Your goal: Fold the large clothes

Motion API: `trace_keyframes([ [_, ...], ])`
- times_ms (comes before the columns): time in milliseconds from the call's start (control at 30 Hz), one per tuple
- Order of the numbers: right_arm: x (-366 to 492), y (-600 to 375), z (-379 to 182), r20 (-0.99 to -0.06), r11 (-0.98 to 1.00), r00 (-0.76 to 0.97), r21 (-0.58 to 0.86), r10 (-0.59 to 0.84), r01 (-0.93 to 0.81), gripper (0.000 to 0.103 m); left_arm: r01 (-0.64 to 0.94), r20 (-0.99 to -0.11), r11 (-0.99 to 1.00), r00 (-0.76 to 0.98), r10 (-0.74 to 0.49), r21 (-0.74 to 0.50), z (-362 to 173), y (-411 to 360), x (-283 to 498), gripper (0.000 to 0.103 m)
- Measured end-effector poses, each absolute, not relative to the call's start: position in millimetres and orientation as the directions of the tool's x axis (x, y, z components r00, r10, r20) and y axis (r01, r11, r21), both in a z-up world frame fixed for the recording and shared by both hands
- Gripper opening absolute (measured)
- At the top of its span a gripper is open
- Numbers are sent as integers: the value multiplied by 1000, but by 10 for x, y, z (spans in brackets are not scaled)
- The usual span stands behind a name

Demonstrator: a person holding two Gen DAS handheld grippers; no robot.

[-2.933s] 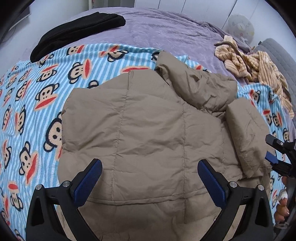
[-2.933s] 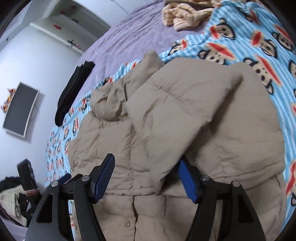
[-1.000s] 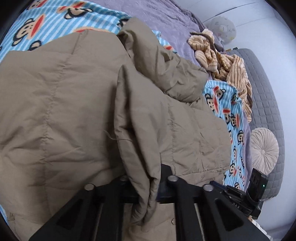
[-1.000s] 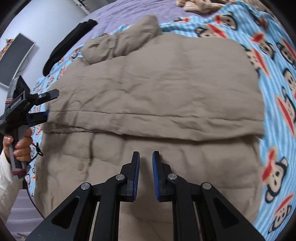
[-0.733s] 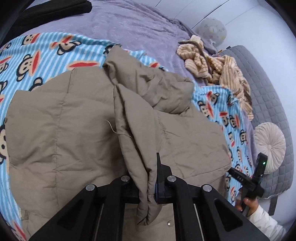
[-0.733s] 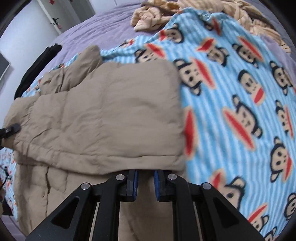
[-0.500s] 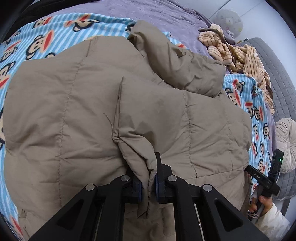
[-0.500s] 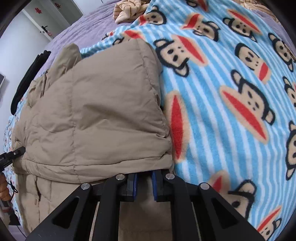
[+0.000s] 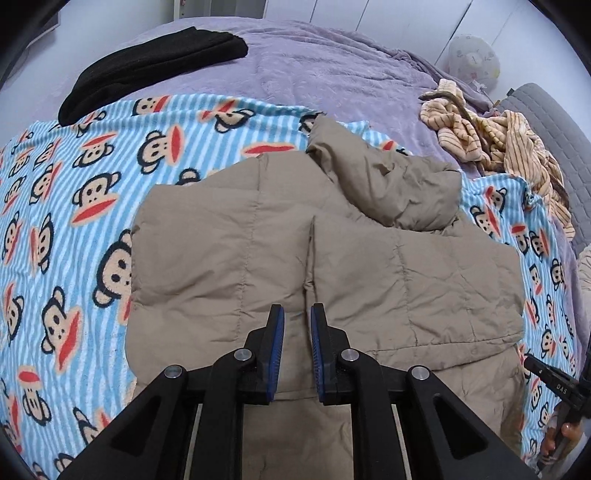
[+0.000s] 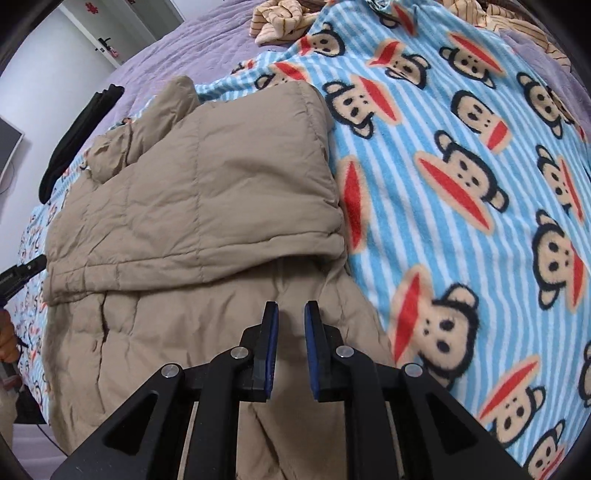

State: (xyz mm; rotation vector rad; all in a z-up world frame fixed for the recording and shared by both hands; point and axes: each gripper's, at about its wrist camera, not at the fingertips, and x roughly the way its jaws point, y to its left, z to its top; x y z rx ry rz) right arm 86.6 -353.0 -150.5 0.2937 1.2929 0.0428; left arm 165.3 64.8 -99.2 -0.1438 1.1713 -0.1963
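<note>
Now the tan quilted puffer jacket (image 9: 332,258) lies on the blue striped monkey-print blanket (image 9: 74,184), both sleeves crossed over its body to narrow it. Left gripper (image 9: 297,314) and right gripper (image 10: 291,308) hover above, their jaws just parted to a narrow gap, empty.

A bed with a purple quilt (image 9: 332,70) fills the room ahead of the tongs, a blue striped monkey blanket (image 9: 55,206) spread over its near part. White walls and cupboard doors (image 9: 388,14) stand beyond it, a grey padded headboard (image 9: 554,122) to the right. A dark screen (image 10: 9,147) hangs on the wall far left.
</note>
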Motion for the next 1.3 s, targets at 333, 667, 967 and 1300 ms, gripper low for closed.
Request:
trace_keyframes([
  [333, 1629, -3633, -1319, -879, 931, 413, 327, 238, 159, 48, 60, -921, 985, 350, -170, -159, -1484, 143, 1923, 16],
  [667, 2043, -3577, -2168, -937, 961, 303, 227, 171, 160, 35, 95, -916, 989, 375, -144, -116, -1722, -53, 2024, 16],
  [967, 1700, -3284, -1728, -935, 999, 354, 7, -7, 38, 52, 161, -921, 987, 381, -80, -19, -1427, 56, 1704, 16],
  [1300, 1265, -3375, -1561, -953, 997, 302, 32, 9, 69, 59, 121, -938, 992, 346, -19, 25, -1387, 147, 1553, 16],
])
